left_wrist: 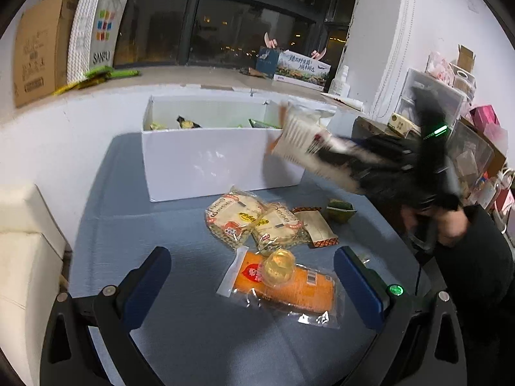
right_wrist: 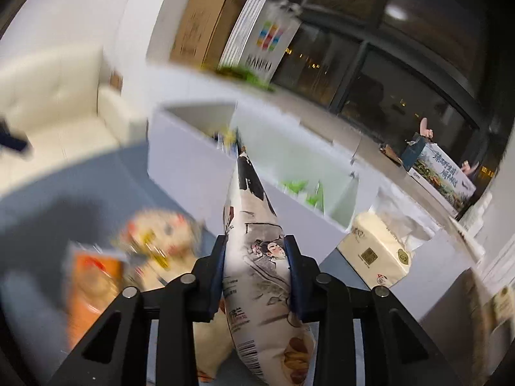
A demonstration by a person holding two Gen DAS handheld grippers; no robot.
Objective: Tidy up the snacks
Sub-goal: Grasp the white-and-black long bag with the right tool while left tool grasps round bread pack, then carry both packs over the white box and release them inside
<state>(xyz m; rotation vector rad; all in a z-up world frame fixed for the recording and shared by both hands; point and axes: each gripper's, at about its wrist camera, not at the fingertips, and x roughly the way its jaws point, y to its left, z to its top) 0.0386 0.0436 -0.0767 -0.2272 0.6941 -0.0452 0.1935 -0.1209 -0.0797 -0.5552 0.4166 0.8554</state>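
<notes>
Right tool [right_wrist: 256, 267] pinches a light, puffy snack bag [right_wrist: 257, 257] at mid-body; soft, slippery film. Left tool [left_wrist: 252, 276] hovers wide open, empty.

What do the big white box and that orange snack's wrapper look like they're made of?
The white box looks like smooth, slightly glossy card or foam board: flat, thin walls with soft reflections. The orange snack's wrapper seems to be clear, shiny plastic film: crinkled, with bright glints along its sealed edges.

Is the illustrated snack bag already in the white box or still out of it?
Out. The right gripper has its jaws shut on the illustrated snack bag, held in the air by the white box, its tip over the rim.
</notes>
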